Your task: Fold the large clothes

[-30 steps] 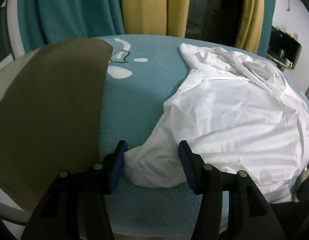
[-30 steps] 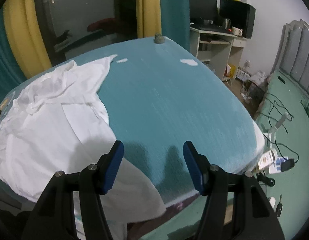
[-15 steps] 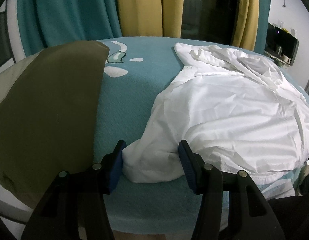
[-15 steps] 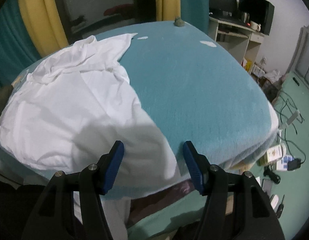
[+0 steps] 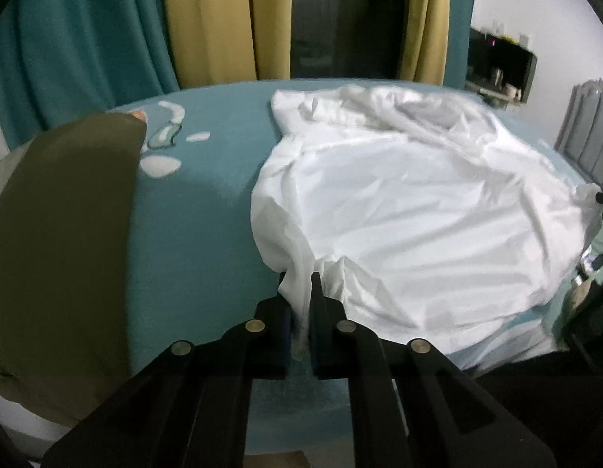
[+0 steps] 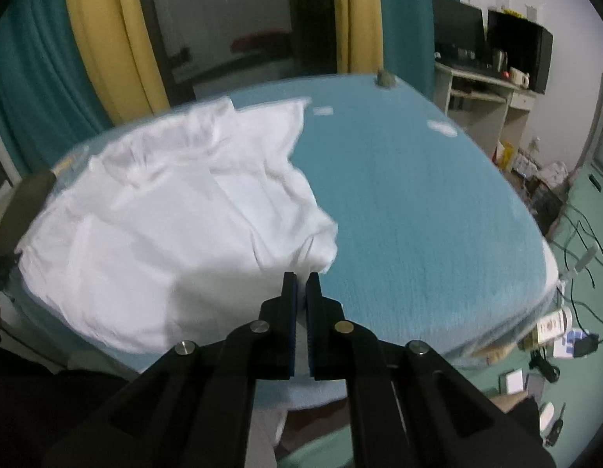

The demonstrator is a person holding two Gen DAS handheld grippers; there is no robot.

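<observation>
A large white shirt point(image 5: 410, 210) lies crumpled on a teal-covered table point(image 5: 200, 241). My left gripper point(image 5: 300, 296) is shut on the shirt's near left corner, with a fold of white cloth pinched between the jaws. In the right wrist view the same white shirt point(image 6: 165, 234) spreads over the table's left half. My right gripper point(image 6: 301, 292) is shut on the shirt's near right corner, where the cloth bunches at the jaw tips.
An olive-green cloth point(image 5: 63, 241) covers the table's left side. Teal and yellow curtains point(image 5: 208, 19) hang behind the table. To the right stand a desk with monitors point(image 6: 496, 62) and a floor strewn with cables and small items point(image 6: 566, 335).
Both grippers were open and have closed on the shirt's near corners. The cloth has bunched up at each jaw and the near hem has pulled back onto the table.
</observation>
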